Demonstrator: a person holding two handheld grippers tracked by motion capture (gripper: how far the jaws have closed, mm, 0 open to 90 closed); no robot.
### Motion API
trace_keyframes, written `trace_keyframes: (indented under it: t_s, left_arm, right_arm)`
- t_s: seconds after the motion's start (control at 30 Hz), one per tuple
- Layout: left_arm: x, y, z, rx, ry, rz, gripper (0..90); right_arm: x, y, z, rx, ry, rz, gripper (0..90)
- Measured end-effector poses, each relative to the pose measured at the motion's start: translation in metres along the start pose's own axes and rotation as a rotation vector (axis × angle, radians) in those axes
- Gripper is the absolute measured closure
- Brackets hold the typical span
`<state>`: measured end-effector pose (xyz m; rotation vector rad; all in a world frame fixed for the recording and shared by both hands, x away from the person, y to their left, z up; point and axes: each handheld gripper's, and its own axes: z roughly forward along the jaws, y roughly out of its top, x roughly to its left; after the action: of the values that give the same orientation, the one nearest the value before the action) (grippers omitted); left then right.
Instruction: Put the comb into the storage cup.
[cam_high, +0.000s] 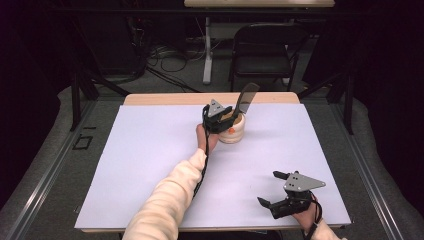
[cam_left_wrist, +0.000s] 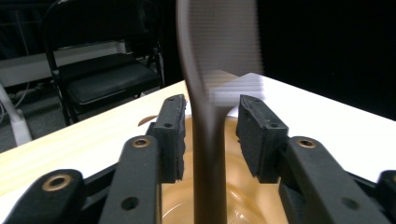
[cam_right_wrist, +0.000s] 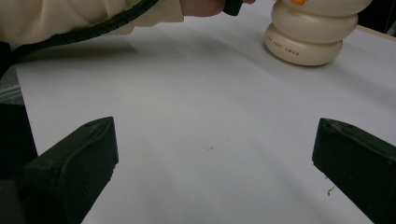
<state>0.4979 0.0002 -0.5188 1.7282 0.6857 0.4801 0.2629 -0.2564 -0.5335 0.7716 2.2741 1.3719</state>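
My right gripper (cam_high: 274, 191) idles wide at five o'clock while my left gripper (cam_left_wrist: 212, 128) straddles the spatula (cam_left_wrist: 210, 93) in the cream holder (cam_high: 234, 131), unclamped; next, squeeze.

Wooden table (cam_high: 150, 99) at frame centre, covered by a white sheet (cam_high: 150, 165); cream ribbed holder (cam_high: 234, 131) standing upper centre on it.

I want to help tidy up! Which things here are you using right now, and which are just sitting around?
In use:
- cream holder
- dark spatula standing in it
- left gripper, jaws open on either side of the spatula handle

Sitting around:
- right gripper, open over the bare white table
- black folding chair behind the table
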Motion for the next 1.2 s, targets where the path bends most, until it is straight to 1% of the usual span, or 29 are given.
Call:
trace_keyframes:
  t_s: [0.1,0.17,0.23,0.27,0.3,0.37,0.4,0.43,0.5,0.53,0.57,0.6,0.63,0.8,0.87,0.9,0.93,1.03,1.13,1.2]
  left_arm:
    - [0.000,0.002,-0.002,0.011,-0.007,0.003,50.6]
    - [0.001,0.003,-0.003,0.012,-0.004,-0.002,46.3]
    - [0.001,0.004,-0.005,0.024,-0.006,0.003,41.4]
    - [0.001,0.005,-0.007,0.030,-0.010,0.002,39.6]
    - [0.003,0.007,-0.008,0.038,-0.028,-0.007,37.9]
    - [0.004,0.010,-0.010,0.066,-0.046,-0.021,33.6]
    - [0.004,0.011,-0.011,0.080,-0.052,-0.017,31.0]
    - [0.005,0.013,-0.013,0.094,-0.050,-0.012,29.9]
    - [0.006,0.016,-0.017,0.108,-0.058,-0.011,26.9]
    - [0.007,0.017,-0.019,0.114,-0.051,-0.007,25.7]
    - [0.008,0.018,-0.021,0.118,-0.060,-0.006,24.1]
    - [0.008,0.020,-0.023,0.123,-0.064,-0.003,20.6]
    - [0.009,0.021,-0.026,0.131,-0.059,0.002,18.9]
    - [0.011,0.026,-0.037,0.164,-0.079,-0.001,13.9]
    - [0.011,0.028,-0.042,0.182,-0.078,0.000,10.5]
    - [0.011,0.028,-0.044,0.183,-0.079,0.001,9.0]
    - [0.011,0.029,-0.046,0.193,-0.074,0.005,7.6]
    - [0.013,0.029,-0.053,0.203,-0.071,0.007,3.9]
    - [0.015,0.031,-0.061,0.213,-0.069,0.001,0.3]
    - [0.016,0.031,-0.066,0.216,-0.059,0.005,0.1]
  right_arm:
    - [0.000,0.000,0.000,0.000,-0.001,0.000,0.0]
    - [0.000,0.000,0.000,-0.001,0.000,0.000,0.0]
    - [0.000,0.000,0.000,0.001,0.000,0.000,0.0]
    - [0.000,0.000,0.000,0.001,0.000,0.000,0.0]
    - [0.000,0.000,0.000,0.000,-0.001,0.000,0.0]
    - [0.000,0.000,0.000,0.000,0.000,0.000,0.0]
    - [0.000,0.000,0.000,0.000,0.000,0.001,0.0]
    - [0.000,0.000,0.000,0.001,-0.001,0.001,0.0]
    - [0.000,0.000,0.000,0.002,0.000,0.000,0.0]
    - [0.000,0.000,0.000,0.001,0.000,-0.001,0.0]
    - [0.000,0.000,0.000,0.001,-0.002,0.000,0.0]
    - [0.000,0.000,0.000,0.001,-0.002,-0.001,0.0]
    - [0.000,0.000,0.000,0.002,-0.001,0.000,0.0]
    - [0.000,0.000,0.001,0.003,0.000,0.001,0.0]
    - [0.000,0.000,0.001,0.003,0.000,0.001,0.0]
    - [0.000,0.000,0.001,0.004,-0.002,-0.001,0.0]
    - [0.000,0.000,0.001,0.003,-0.001,-0.002,0.0]
    - [0.000,0.000,0.001,0.002,-0.002,-0.003,0.0]
    - [0.000,0.000,0.001,0.003,-0.002,0.000,0.0]
    - [0.000,0.000,0.001,0.004,-0.003,0.001,0.0]
